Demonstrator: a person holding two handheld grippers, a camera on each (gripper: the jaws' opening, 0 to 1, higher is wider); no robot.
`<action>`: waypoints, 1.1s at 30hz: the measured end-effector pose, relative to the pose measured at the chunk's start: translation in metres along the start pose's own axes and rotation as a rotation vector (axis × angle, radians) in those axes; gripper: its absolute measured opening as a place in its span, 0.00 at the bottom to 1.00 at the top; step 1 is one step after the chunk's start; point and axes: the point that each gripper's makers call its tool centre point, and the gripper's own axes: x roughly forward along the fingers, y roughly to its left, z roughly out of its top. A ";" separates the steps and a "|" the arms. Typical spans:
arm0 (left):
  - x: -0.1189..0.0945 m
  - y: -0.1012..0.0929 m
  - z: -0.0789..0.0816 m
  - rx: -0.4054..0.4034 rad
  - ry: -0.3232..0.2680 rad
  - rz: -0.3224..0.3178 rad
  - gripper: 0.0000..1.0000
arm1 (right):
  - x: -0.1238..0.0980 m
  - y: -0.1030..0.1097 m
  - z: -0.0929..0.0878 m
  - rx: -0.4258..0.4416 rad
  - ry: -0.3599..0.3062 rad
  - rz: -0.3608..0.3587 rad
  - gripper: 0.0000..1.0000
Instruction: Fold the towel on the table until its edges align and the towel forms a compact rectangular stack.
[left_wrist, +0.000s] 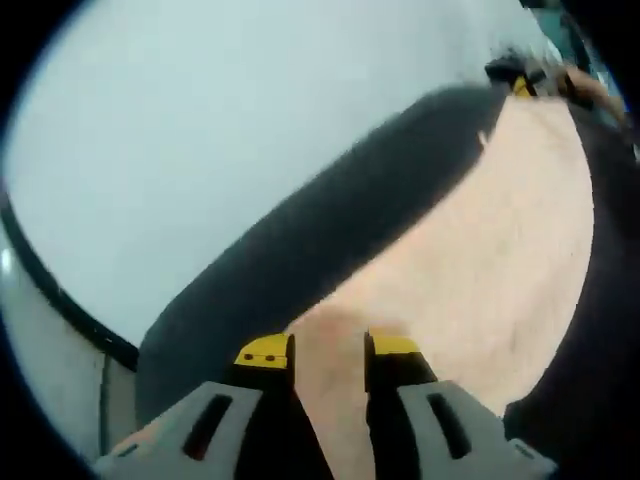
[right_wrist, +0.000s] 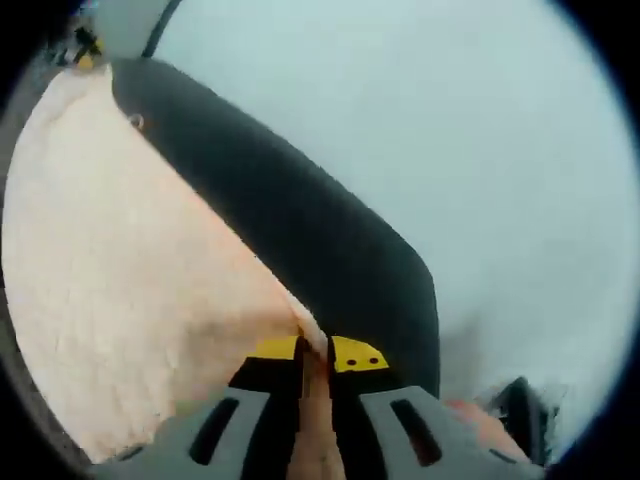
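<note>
Over pale table (left_wrist: 200, 120), probably, stretched towel (left_wrist: 480, 250).

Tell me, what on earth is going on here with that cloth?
A person is folding a pale peach towel on a white table, using two tools instead of bare hands. The left hand-held gripper has towel between its yellow-tipped jaws, and the right hand-held gripper is shut on the towel's edge. The towel is stretched between them, lifted enough to cast a dark shadow on the table. No compact stack has formed yet.
</note>
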 end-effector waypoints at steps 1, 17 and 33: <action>-0.009 0.004 0.005 -0.018 -0.037 0.004 0.31 | -0.007 -0.003 0.001 0.075 -0.011 0.018 0.19; -0.099 -0.039 -0.055 0.577 -0.063 -0.083 0.29 | -0.122 0.030 -0.031 -0.422 -0.074 -0.079 0.31; -0.065 -0.062 -0.086 0.854 0.045 -0.056 0.27 | -0.099 0.041 -0.053 -0.863 0.001 -0.126 0.38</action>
